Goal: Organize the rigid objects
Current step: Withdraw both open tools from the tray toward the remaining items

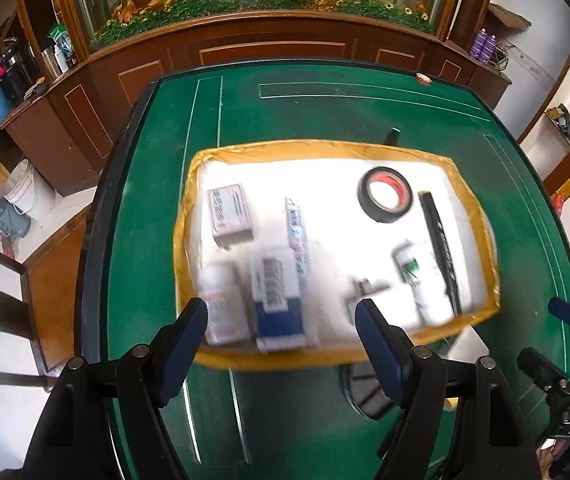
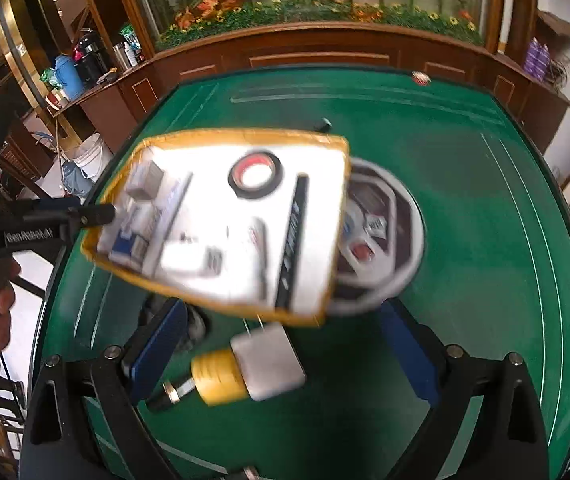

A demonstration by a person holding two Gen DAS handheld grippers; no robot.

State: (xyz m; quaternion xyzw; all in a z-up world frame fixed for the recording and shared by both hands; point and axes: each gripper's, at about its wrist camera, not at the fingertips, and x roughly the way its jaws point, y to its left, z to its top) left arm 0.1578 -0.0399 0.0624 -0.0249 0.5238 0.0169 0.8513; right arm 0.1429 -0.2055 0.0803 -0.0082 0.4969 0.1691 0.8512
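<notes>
Green felt covers the black-rimmed table (image 1: 145,208), and on it lies a white mat edged with yellow tape (image 1: 337,152), which carries the task's things. In the left wrist view the left gripper (image 1: 281,344) hangs over the near edge of that mat, its blue-padded fingers (image 1: 183,352) spread apart with nothing pressed between them. Just beyond them lie a white bottle with a red label (image 1: 221,308) and a blue-and-white carton (image 1: 279,300), side by side near the mat's front left. A pinkish-grey small box (image 1: 231,216) sits farther back, and a long narrow white tube with blue print (image 1: 297,236) lies between the boxes and the mat's middle. To the right are a roll of black tape with a red core (image 1: 385,194), a slim black pen-like stick (image 1: 441,248) and a white bottle with a green label (image 1: 421,280); a small blurred metallic item near the mat's middle could be a clip. The right gripper (image 1: 565,320) shows at the right edge.

In the right wrist view the right gripper (image 2: 285,352) is likewise released, fingers wide. Between them on the felt, apart from both pads, lies a grey block joined to a yellow ribbed cylinder with a metal tip (image 2: 241,364), off the mat's near edge. A round grey-and-dark disc (image 2: 397,240) lies partly under the mat's right side.
</notes>
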